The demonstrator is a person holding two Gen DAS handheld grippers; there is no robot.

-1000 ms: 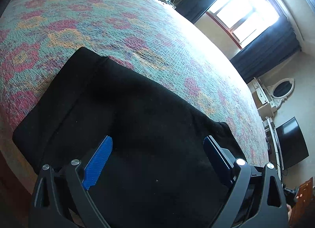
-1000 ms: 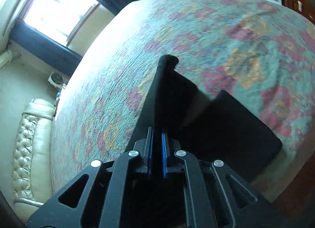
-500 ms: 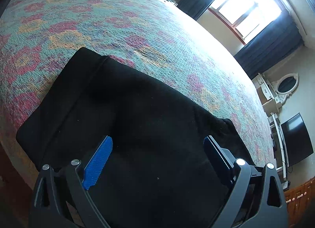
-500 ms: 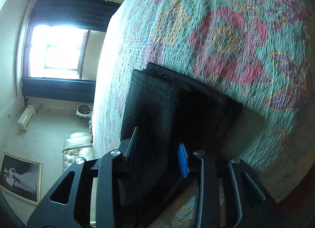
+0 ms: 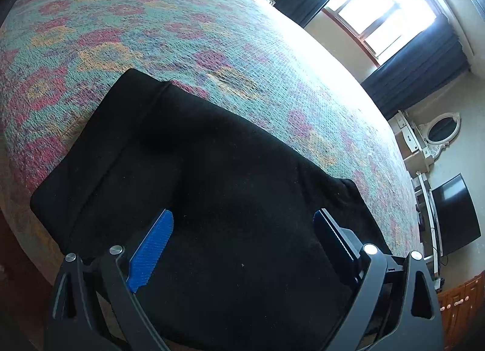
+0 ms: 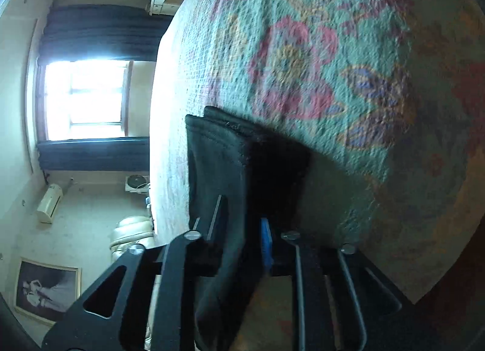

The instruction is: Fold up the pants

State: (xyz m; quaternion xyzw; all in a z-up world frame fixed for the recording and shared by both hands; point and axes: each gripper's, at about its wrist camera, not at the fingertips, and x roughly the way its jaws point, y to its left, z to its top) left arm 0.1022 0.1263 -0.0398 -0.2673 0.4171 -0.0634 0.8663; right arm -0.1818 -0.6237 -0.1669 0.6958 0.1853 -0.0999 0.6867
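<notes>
— Listing largest first: bed with floral bedspread (image 5: 188, 36), spread under both grippers as the folding surface.

— Next?

— Black pants (image 5: 212, 187), folded flat below and ahead of the left gripper (image 5: 242, 248), which hovers wide and empty.

— And the other?

— Right gripper (image 6: 241, 223), jaws opening, a folded pants edge (image 6: 218, 163) between them, apparently being laid down and let go.

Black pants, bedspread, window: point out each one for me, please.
black pants (image 5: 230, 187), left wrist view, middle of the folded cloth
bedspread (image 5: 157, 30), left wrist view, bare floral part beyond the pants
window (image 6: 88, 99), right wrist view, bright pane
</notes>
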